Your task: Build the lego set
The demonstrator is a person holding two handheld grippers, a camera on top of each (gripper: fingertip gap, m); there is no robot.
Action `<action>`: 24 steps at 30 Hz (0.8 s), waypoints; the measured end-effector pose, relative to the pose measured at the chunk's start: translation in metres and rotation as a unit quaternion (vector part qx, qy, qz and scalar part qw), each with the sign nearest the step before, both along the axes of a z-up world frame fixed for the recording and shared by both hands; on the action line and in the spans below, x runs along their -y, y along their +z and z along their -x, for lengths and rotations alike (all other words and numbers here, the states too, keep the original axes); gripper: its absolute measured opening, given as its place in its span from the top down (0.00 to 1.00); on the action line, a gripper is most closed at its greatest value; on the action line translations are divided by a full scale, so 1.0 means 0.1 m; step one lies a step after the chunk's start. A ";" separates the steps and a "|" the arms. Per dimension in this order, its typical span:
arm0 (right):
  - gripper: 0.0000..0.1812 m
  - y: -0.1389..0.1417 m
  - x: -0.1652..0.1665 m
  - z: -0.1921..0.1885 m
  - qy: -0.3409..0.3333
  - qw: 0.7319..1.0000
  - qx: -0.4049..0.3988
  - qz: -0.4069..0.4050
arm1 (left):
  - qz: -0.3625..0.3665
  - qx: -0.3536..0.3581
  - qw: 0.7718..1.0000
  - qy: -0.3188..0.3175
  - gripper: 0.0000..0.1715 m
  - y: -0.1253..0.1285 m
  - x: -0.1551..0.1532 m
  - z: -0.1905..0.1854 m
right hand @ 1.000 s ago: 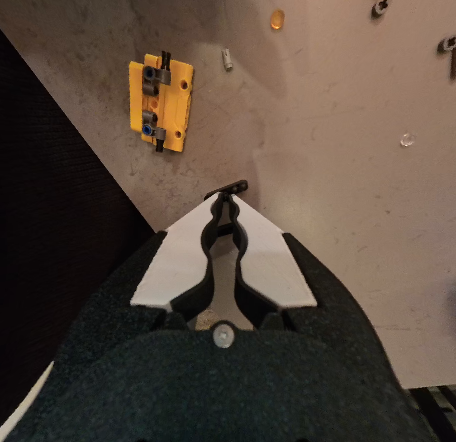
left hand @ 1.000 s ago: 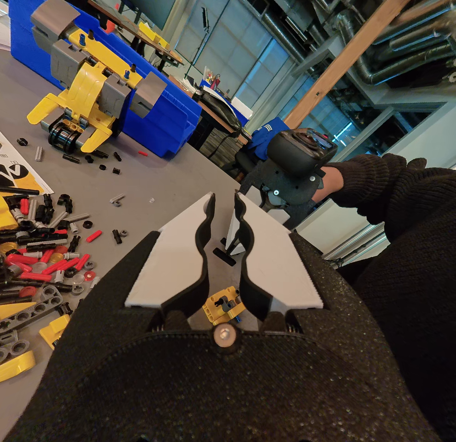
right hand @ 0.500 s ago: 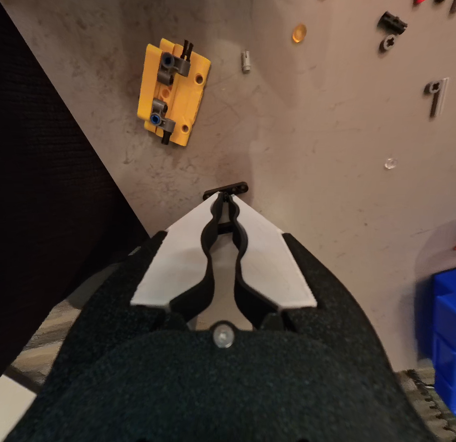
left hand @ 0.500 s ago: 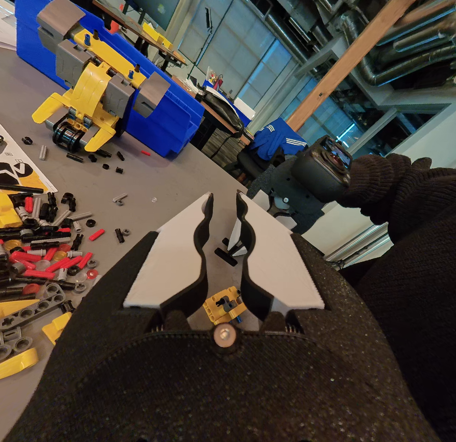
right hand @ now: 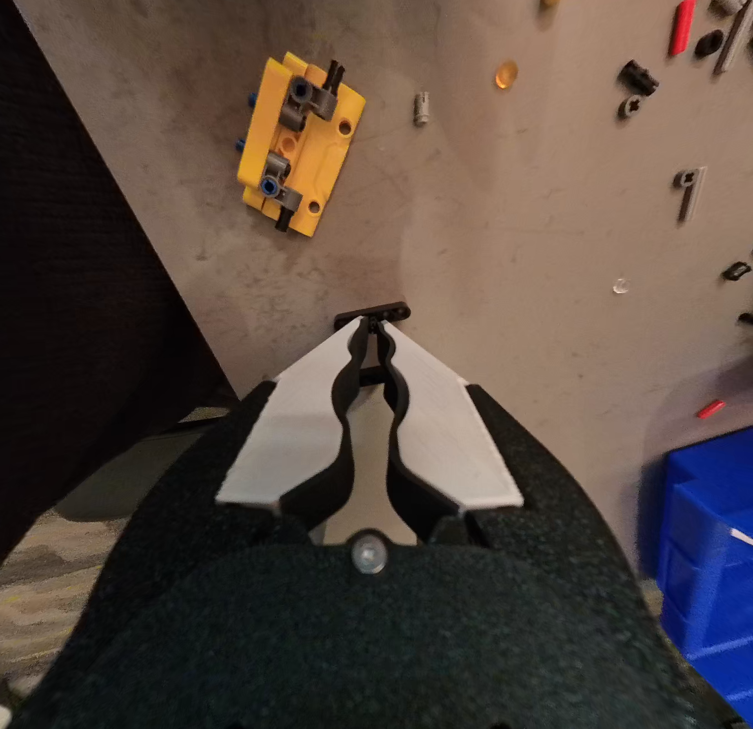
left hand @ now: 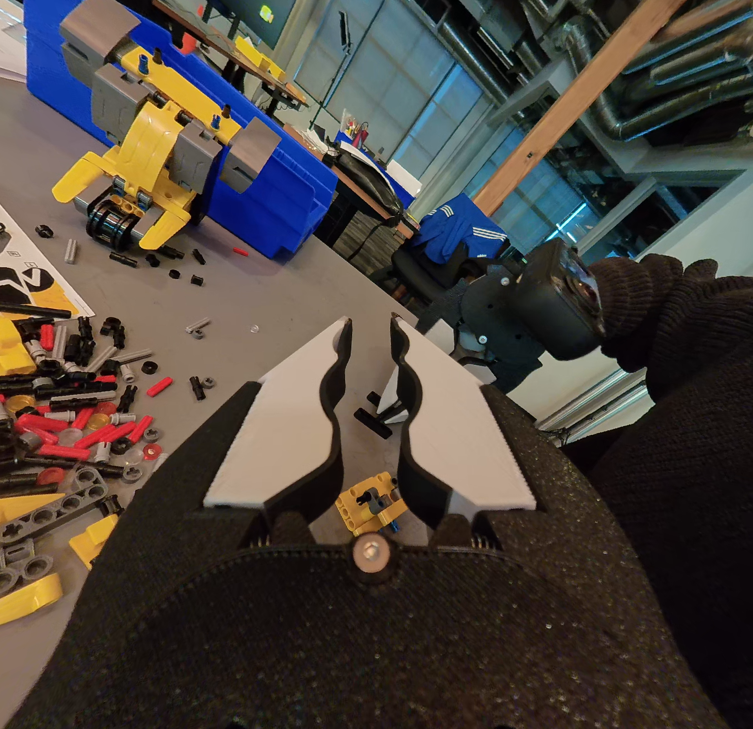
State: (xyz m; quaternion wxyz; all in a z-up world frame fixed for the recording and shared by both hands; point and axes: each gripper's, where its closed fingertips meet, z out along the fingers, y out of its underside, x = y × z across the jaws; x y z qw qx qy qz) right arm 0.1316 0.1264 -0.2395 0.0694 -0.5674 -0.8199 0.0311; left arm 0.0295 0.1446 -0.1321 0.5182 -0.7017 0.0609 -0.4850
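Note:
My right gripper (right hand: pixel 370 323) is shut on a small black beam piece (right hand: pixel 373 311) and holds it just above the grey table (right hand: pixel 509 229). A yellow panel with grey connectors and black pins (right hand: pixel 299 145) lies flat up and to the left of it. In the left wrist view my left gripper (left hand: pixel 370 322) is open and empty above the table, with the same yellow panel (left hand: pixel 368 505) showing low between its fingers. The right gripper's white fingers (left hand: pixel 391 396) and the black beam piece (left hand: pixel 373 422) show beyond it, held by a hand in a dark sleeve (left hand: pixel 668 322).
A heap of loose red, black, grey and yellow parts (left hand: pixel 61 416) lies at the left. A part-built yellow and grey model (left hand: pixel 155 155) stands before a blue bin (left hand: pixel 260 204). A printed sheet (left hand: pixel 28 278) lies at far left. The blue bin (right hand: pixel 709 546) shows at lower right. One gripper's finger ends stand about 15 cm off the other's.
The right gripper has swung with the black beam piece, so the yellow panel sits more to the right in its view and the blue bin has come in. The left gripper has barely moved.

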 end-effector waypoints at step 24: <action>0.99 -0.06 -0.03 0.00 -0.032 0.998 0.007 0.046 | 0.003 0.005 1.000 -0.003 0.90 0.00 0.00 0.00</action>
